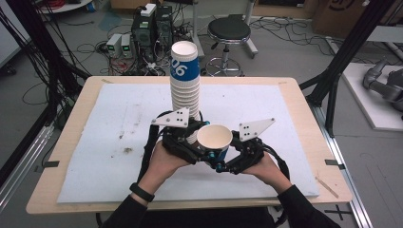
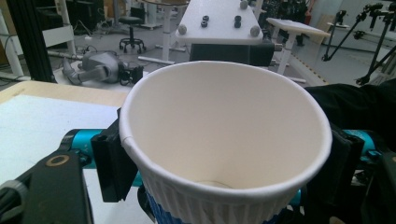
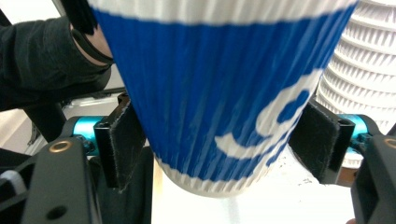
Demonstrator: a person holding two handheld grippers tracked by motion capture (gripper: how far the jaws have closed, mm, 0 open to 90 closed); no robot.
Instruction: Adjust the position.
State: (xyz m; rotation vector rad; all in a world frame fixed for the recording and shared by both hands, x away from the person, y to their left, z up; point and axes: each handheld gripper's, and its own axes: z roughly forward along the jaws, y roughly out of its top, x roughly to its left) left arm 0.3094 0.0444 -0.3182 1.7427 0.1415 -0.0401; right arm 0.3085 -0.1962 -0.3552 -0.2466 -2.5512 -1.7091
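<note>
Room, high view: workshop floor with cables, computers (image 1: 152, 28) and a stool (image 1: 229, 32) beyond the far edge of the bench (image 1: 57, 190), which carries a white mat (image 1: 109, 142).
Stack, high view: tall stack of cups (image 1: 185, 80) upright near the mat's middle.
Single cup, high view: loose cup (image 1: 215, 140), mouth up, just right of the stack's base, toward the near edge.
Grippers, high view: left gripper (image 1: 183, 142) and right gripper (image 1: 228, 159) meet at the loose cup.
Left gripper view: pads sit against both sides of the cup (image 2: 224, 140) under its rim, holding it.
Right gripper view: pads press the blue ribbed wall of the cup (image 3: 219, 93); stack (image 3: 359, 88) just behind.
</note>
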